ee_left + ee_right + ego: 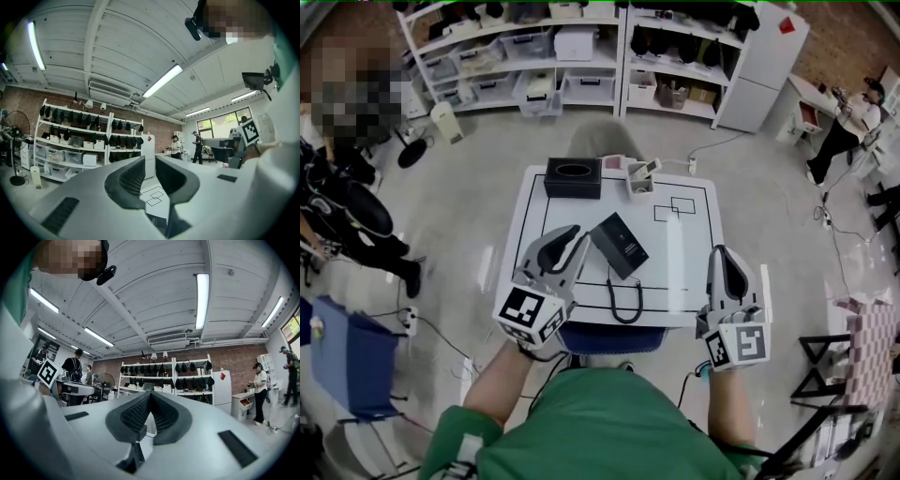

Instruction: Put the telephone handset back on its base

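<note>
A black telephone [619, 246] lies flat at the middle of the white table [684, 272]; I cannot tell the handset from the base. Its black cord [625, 302] loops toward the front edge. My left gripper [574, 236] hovers just left of the telephone, open by a narrow gap and holding nothing. In its own view the left gripper [150, 169] points up over the table toward the shelves. At the table's front right corner, my right gripper [722, 253] is shut and empty. In its own view the right gripper [151, 399] shows its pads touching.
A black tissue box [573, 177] and a small white holder [641, 176] stand at the table's far edge. Black outlines [673, 208] are drawn on the far right of the tabletop. Shelving [534, 56] lines the back wall. People stand at left [347, 187] and far right [848, 127].
</note>
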Available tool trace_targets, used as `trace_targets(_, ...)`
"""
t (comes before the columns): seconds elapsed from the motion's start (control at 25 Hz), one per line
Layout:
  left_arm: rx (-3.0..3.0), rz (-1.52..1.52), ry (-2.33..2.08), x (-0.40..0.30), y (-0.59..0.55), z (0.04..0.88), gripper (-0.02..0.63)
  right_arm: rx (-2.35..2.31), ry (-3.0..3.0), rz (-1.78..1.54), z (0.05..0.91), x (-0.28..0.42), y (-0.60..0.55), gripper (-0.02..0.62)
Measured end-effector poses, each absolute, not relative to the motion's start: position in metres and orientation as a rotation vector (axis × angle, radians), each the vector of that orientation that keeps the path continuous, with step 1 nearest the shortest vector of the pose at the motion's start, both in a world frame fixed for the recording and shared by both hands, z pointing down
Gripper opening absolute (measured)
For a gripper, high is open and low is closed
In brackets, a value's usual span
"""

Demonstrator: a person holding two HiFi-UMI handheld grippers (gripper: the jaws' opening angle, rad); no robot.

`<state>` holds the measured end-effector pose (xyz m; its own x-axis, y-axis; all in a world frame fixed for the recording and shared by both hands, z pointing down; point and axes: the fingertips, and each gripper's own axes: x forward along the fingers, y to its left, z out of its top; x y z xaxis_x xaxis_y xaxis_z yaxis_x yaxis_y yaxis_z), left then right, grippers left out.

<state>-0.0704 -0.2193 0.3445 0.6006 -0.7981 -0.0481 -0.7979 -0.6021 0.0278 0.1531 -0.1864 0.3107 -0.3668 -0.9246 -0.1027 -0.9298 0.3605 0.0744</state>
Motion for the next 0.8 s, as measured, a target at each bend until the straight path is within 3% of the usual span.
trace_targets(0.8, 2.777, -0.073, -1.453, -0.0765, -0.2148, 0.3462, 0.083, -1.725, 2.574, 0.211, 0.3172, 0.1549, -0.1794, 0.020)
